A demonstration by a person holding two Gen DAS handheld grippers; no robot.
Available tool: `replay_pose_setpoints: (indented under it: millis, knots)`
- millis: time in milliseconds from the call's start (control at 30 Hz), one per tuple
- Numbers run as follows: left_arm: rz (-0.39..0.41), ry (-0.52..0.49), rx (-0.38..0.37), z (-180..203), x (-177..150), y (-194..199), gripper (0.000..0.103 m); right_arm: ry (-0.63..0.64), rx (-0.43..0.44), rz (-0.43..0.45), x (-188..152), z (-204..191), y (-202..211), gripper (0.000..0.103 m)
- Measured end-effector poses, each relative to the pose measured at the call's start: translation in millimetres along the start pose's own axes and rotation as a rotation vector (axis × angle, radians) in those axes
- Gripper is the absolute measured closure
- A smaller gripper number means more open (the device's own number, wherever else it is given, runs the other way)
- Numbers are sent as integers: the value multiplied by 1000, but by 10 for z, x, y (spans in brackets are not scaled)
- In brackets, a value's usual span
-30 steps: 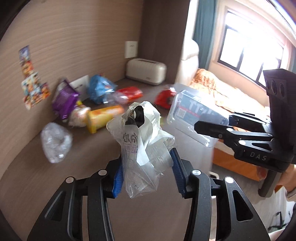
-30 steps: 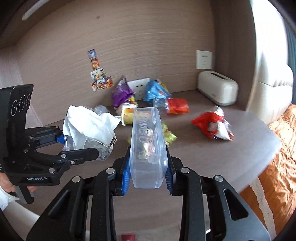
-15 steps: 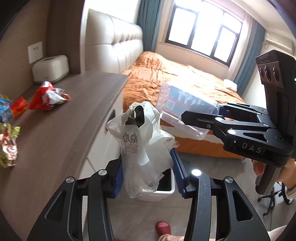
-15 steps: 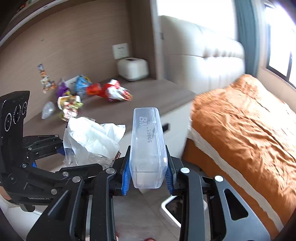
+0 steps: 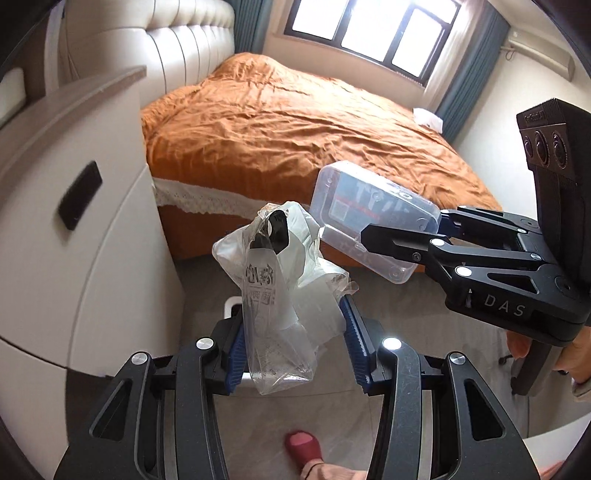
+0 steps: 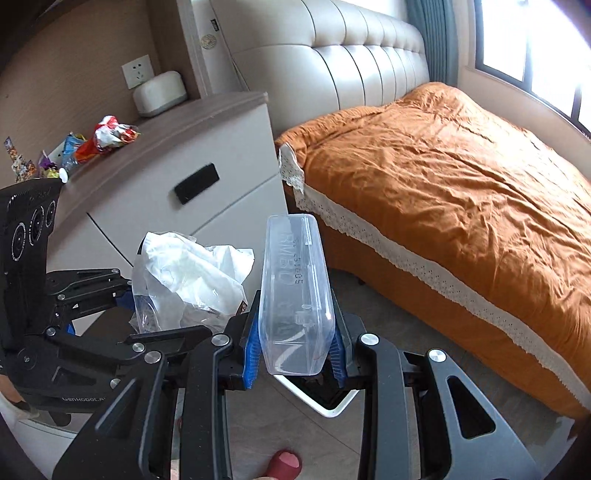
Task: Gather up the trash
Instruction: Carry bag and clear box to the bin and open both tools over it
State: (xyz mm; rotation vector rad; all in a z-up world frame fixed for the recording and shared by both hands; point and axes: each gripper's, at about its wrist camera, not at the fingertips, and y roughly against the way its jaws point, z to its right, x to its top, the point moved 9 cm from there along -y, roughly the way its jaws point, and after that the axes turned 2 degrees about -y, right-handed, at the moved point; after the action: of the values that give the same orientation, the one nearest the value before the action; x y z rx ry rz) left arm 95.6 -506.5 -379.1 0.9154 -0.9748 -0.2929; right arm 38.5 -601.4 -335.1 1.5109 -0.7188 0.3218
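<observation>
Clear plastic box (image 6: 295, 295) clamped btwn right hand-held gripper (image 6: 295, 354) pads.

Orange-covered bed (image 5: 303, 129) beneath bright window (image 5: 369, 26).

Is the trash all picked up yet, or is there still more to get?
Not yet. In hand: the left gripper is clamped on a crumpled clear plastic bag, and the right gripper on a clear plastic box. Both hang over the white bin on the floor, not dropped in. Still left: colourful snack wrappers on the bedside cabinet. What is already in the bin cannot be seen.
</observation>
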Motion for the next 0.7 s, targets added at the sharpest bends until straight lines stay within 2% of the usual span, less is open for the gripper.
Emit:
replay_pose_setpoints:
  millis: [300,333,367,400,433,533,600,700]
  knots:
    - [-104,19,-57,-246,-523,-1366,56,-13,7,-95,-608,441,-1225,70]
    - [-114,31,-65,-293,-579,-1499,49,-13,6,-107,-691,489,-1376,70]
    - [-130,50,-88,-338,-665,-1675,22,-12,6,-122,-782,531,-1523,49]
    - [-148,67,-99,-384,-752,-1823,4,-11,14,-138,-854,555,-1634,26]
    - [-159,67,-86,-414,-838,-1925,5,-14,14,-157,-957,594,-1772,5]
    - [-201,62,-51,-517,-1091,-2230,5,-57,11,-181,-1167,753,-1997,5]
    - [-209,68,-30,-570,-1180,-2269,5,-52,-20,-190,-1266,819,-2069,5]
    - [-206,79,-3,-631,-1184,-2190,5,-62,-21,-203,-1342,849,-2088,5]
